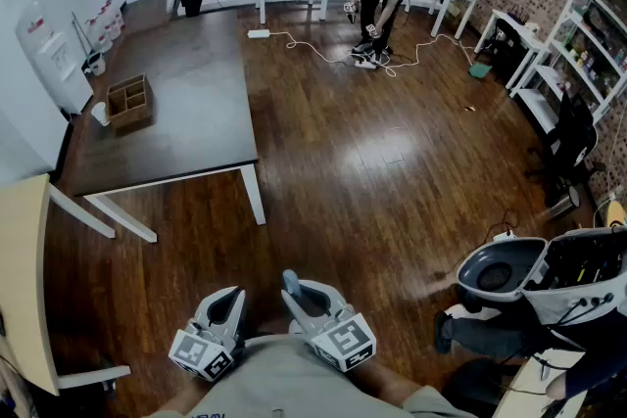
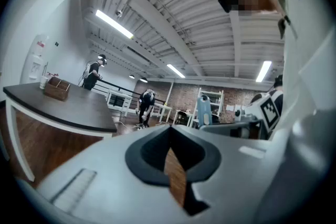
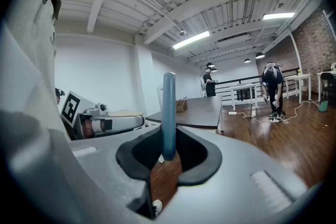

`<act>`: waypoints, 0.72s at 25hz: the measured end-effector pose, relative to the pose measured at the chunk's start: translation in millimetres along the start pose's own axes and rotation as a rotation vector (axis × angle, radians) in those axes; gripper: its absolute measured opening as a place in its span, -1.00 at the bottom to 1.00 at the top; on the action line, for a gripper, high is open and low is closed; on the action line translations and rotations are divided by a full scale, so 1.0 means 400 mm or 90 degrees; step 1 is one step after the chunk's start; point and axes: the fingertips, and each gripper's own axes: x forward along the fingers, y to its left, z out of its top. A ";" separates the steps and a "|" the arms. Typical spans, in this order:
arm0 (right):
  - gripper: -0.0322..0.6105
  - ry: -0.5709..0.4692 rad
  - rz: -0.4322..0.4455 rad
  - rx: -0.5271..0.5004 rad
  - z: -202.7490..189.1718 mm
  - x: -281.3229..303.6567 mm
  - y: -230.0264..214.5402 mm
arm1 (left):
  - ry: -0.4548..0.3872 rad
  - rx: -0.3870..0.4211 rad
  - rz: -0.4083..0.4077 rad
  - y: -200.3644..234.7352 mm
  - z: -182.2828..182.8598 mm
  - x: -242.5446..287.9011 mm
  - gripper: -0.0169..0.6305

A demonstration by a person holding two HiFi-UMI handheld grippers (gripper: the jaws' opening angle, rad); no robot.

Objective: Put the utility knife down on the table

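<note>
Head view | right hand-held gripper [image 1: 300, 295] clamps 1 utility knife [image 3: 168, 113] | left hand-held gripper [image 1: 231, 301] closed, empty

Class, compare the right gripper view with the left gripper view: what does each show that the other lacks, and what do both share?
Only the right gripper view: a blue utility knife standing upright, clamped in the right gripper. Only the left gripper view: the shut, empty jaws of the left gripper, and a shelf. Both: the dark table with a wooden box, a person bending over, ceiling lights.
</note>
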 end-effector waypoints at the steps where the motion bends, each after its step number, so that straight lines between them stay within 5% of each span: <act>1: -0.69 -0.001 0.000 -0.001 0.006 0.009 0.005 | -0.001 -0.001 0.000 0.009 0.001 -0.004 -0.94; 18: -0.69 0.017 -0.007 -0.005 0.108 0.328 0.072 | -0.015 -0.033 0.023 0.334 0.086 -0.086 -0.94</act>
